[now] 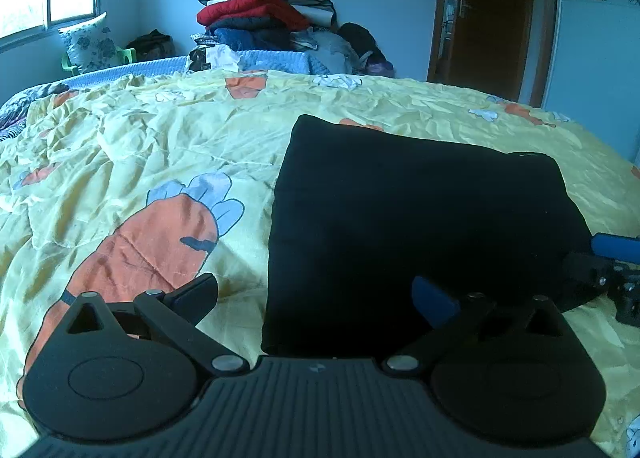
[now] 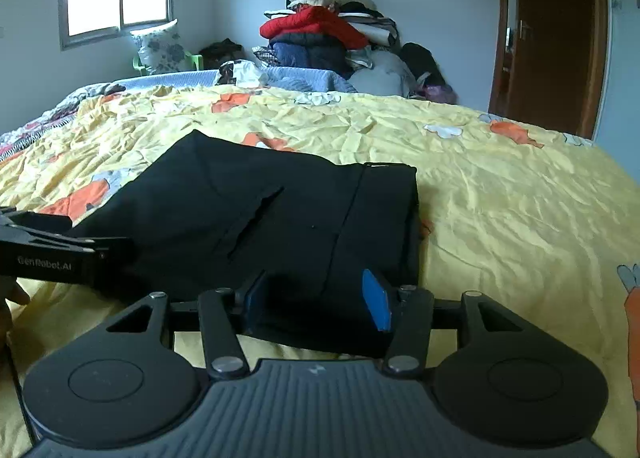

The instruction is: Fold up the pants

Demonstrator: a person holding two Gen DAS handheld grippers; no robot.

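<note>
I see the black pants folded into a flat, roughly square bundle on the bed's yellow carrot-print cover. In the left wrist view they fill the area from 12 to 3 o'clock of my left hand-held gripper, which is released: its 2 fingers stand spread wide, the left finger over bare cover and the blue-padded right finger over the near edge of the pants, with nothing pinched between them. At 3 o'clock in that view, the right hand-held gripper shows at the bundle's right corner.

In the right wrist view, my right hand-held gripper sits at the near edge of the pants, which stretch away toward 12 o'clock. Its jaws stand about half apart, with the near fold of black cloth lying between the blue pads. I cannot tell whether the pads actually press on the cloth. The left hand-held gripper enters at 9 o'clock, beside the bundle's left corner.

Beyond the bed, at 12 o'clock, a pile of clothes is stacked against the wall.
</note>
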